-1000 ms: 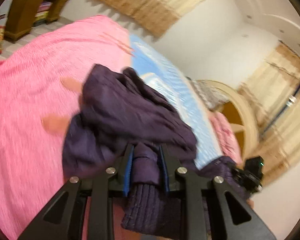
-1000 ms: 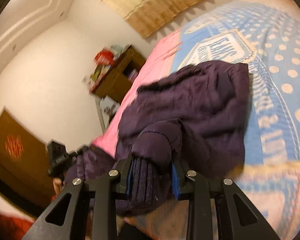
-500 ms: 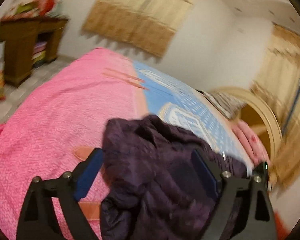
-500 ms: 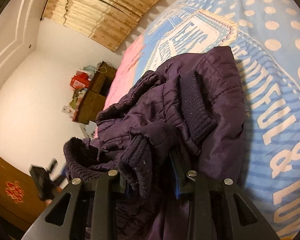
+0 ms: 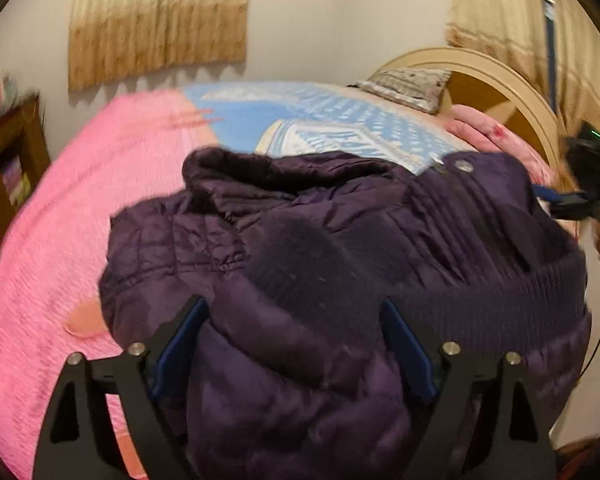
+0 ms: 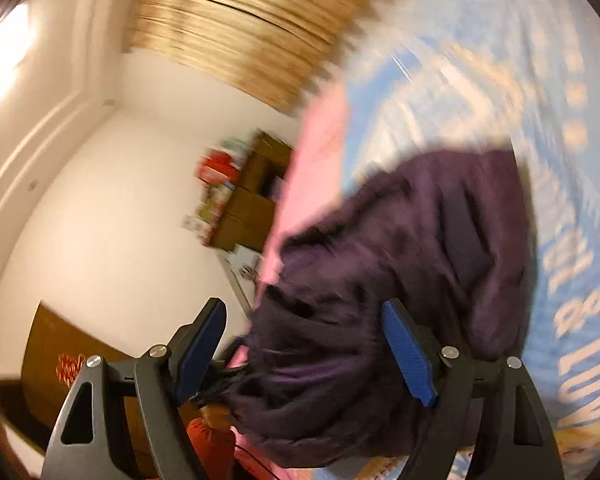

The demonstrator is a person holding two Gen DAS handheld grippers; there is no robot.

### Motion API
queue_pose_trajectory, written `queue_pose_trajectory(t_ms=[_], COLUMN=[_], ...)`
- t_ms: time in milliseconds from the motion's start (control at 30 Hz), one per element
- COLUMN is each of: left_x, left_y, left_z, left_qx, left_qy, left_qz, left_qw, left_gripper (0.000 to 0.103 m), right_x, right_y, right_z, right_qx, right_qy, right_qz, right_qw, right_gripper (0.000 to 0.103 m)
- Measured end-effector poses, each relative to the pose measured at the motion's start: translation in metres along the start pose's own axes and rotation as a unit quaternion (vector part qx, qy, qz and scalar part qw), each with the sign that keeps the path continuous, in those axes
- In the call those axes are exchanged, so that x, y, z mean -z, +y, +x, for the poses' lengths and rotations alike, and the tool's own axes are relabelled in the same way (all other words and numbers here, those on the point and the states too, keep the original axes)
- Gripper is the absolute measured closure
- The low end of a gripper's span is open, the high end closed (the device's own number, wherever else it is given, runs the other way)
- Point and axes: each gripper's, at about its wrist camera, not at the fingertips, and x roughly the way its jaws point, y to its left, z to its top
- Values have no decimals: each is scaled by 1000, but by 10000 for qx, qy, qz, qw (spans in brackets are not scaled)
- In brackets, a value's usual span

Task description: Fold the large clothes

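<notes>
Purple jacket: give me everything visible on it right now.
The purple jacket is dark, quilted and puffy, with ribbed knit cuffs and hem and a metal snap near the collar. It lies bunched in a heap on the bed, across the pink and blue covers. Both grippers' jaws stand apart around its near folds, not pinching it.

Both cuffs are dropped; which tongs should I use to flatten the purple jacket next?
Left, probably. The left tongs sit squarely over the bunched jacket, closing slightly. The right tongs are opening off its edge.

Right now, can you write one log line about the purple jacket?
jacket: bunched on bed | left gripper: closing, jacket between, unpinched | right gripper: opening, jacket between, unpinched
</notes>
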Motion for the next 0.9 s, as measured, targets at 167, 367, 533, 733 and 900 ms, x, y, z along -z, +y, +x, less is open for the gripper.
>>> queue_pose_trajectory(t_ms=[167, 367, 533, 733, 900], left_x=[8, 2, -9, -30, -2], left_y=[8, 3, 4, 46, 107], left_z=[2, 15, 8, -39, -6], left_qx=[167, 246, 475, 437, 186], left_qy=[76, 182, 61, -1018, -611], left_qz=[-257, -144, -627, -1747, -3015], left_qw=[9995, 9994, 9969, 9784, 9513], left_gripper=[18, 34, 79, 81, 80], right_x=[13, 62, 57, 5, -15], right_y=[18, 3, 7, 6, -36], right_z=[-39, 15, 65, 110, 91], right_qx=[1290, 2470, 2385, 2542, 2226], right_qy=[-428, 697, 1058, 703, 214], right_qz=[-1738, -3456, -3950, -3383, -1864], right_qw=[9753, 9026, 8809, 9033, 9567], right_gripper=[21, 21, 21, 21, 21])
